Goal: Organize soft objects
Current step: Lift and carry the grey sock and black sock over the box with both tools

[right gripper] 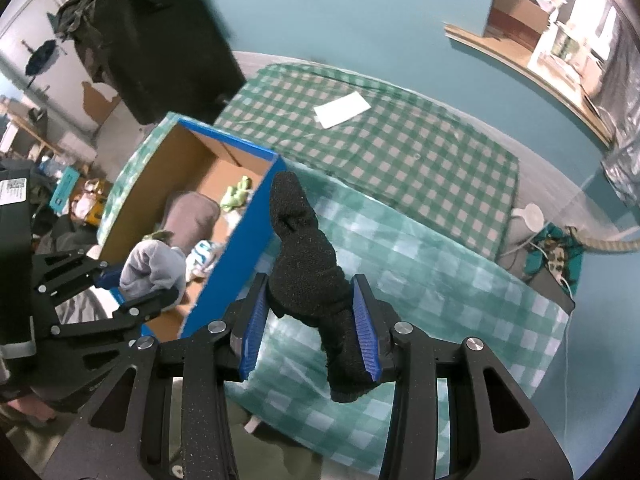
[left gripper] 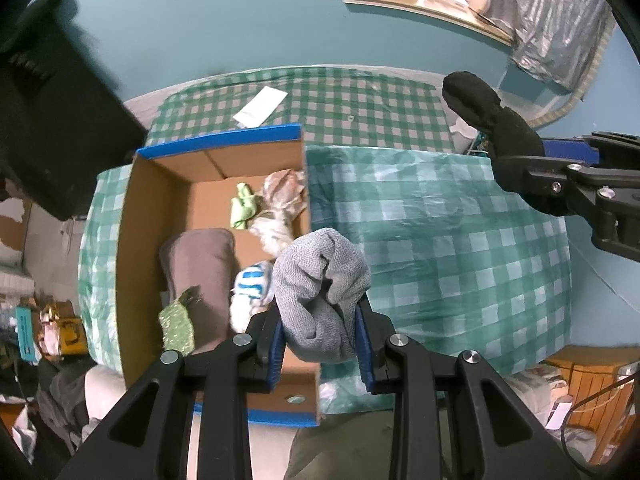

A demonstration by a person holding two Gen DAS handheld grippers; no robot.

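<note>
My left gripper (left gripper: 322,334) is shut on a rolled grey sock (left gripper: 322,288) and holds it above the near right corner of an open cardboard box (left gripper: 132,216) with blue-taped edges. The box holds a brown cloth (left gripper: 200,264), a green cloth (left gripper: 242,204), a white-and-blue sock (left gripper: 252,284) and other soft items. My right gripper (right gripper: 310,320) is shut on a black sock (right gripper: 308,264) above the checked plastic cover (right gripper: 420,272), right of the box (right gripper: 236,256). The left gripper with the grey sock (right gripper: 154,268) also shows in the right wrist view.
A green checked cloth (left gripper: 340,100) covers the table behind, with a white paper (left gripper: 260,106) on it. A black cabinet (left gripper: 52,120) stands at the left. Clutter lies on the floor at the left (left gripper: 52,332). Cables and a power strip (right gripper: 556,248) lie at the right.
</note>
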